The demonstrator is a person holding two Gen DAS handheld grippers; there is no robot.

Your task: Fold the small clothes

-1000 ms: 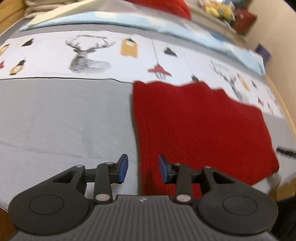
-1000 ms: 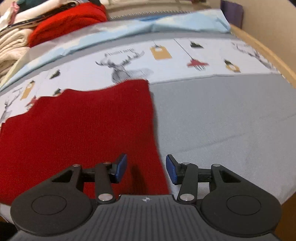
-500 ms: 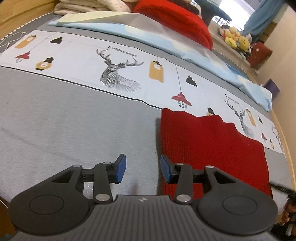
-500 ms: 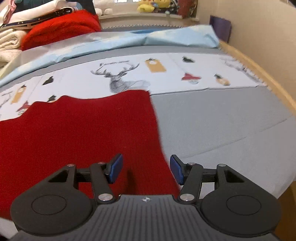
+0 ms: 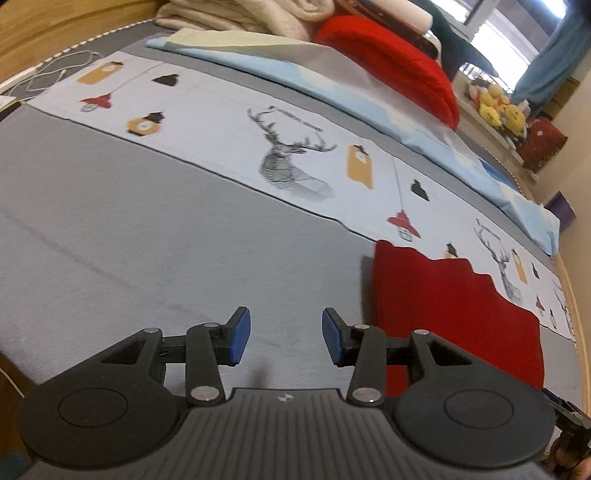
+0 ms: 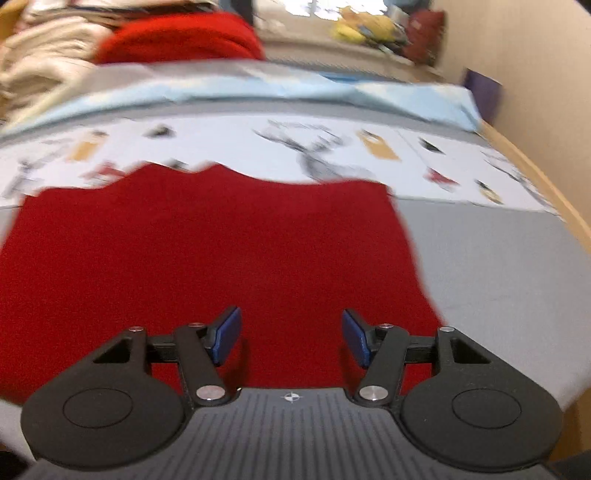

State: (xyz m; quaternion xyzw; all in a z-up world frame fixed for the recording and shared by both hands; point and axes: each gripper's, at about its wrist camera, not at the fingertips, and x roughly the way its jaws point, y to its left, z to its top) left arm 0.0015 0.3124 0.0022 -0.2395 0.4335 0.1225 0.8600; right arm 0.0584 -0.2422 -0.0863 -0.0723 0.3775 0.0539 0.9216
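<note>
A red knitted garment (image 5: 454, 310) lies flat and folded on the grey bed cover, at the right in the left wrist view. My left gripper (image 5: 286, 338) hangs open over bare grey cover, to the left of the garment's edge, with nothing between its blue pads. In the blurred right wrist view the same red garment (image 6: 221, 258) fills the middle. My right gripper (image 6: 291, 338) is open above its near part, a little clear of the cloth, pads apart and empty.
A printed white strip (image 5: 295, 147) with deer and lanterns runs across the bed behind the garment. A light blue sheet (image 5: 351, 92), a red pillow (image 5: 388, 62) and cream blankets (image 5: 240, 14) lie at the back. A wooden bed rail (image 6: 546, 192) borders the right side.
My left gripper slid left off the red garment's edge onto bare grey cover, its jaws a little wider. My right gripper moved left from the garment's right edge to over its middle.
</note>
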